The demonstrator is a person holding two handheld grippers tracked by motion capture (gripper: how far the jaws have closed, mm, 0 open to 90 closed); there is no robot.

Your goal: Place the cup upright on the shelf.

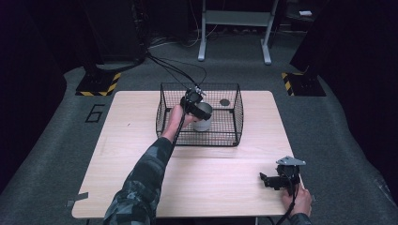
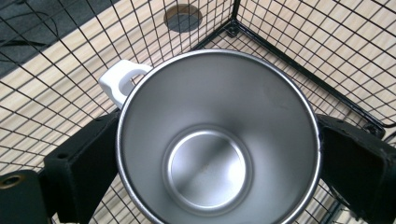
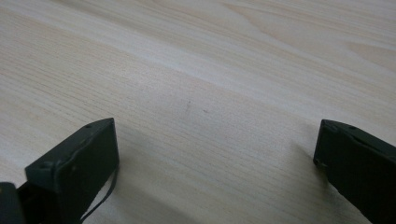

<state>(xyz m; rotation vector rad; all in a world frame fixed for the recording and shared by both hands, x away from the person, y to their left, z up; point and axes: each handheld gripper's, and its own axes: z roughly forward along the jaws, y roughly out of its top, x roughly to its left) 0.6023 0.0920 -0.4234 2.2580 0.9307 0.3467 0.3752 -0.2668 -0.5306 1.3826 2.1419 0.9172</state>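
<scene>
Nearest me, my right gripper (image 1: 268,179) rests low over the pale wooden table (image 1: 211,183) at its near right corner, its jaws spread wide with nothing but bare wood grain between them

Farther out, my left gripper (image 2: 217,154) reaches into the black wire-mesh basket (image 1: 234,126) in the middle of the table, and its jaws are clamped against the outside wall of the shiny stainless-steel mug with a white loop handle (image 2: 219,140), one jaw on each flank just under the rim. The mug stands upright inside the basket, toward its left half, and is empty: I look straight down into its bare bottom

I judge the mug to be light, being thin metal and empty, and quite stiff, so it should not give under my squeeze. The polished wall looks slippery, though, and it narrows toward the base, so a grip high on the wall, as now, with steady pressure seems safest; the handle (image 2: 122,80) sticks out to one side, clear of my jaws

By count: one mug, one basket, one table, two grippers, and one dark round disc (image 2: 183,17) at the far side, beyond the mug
</scene>
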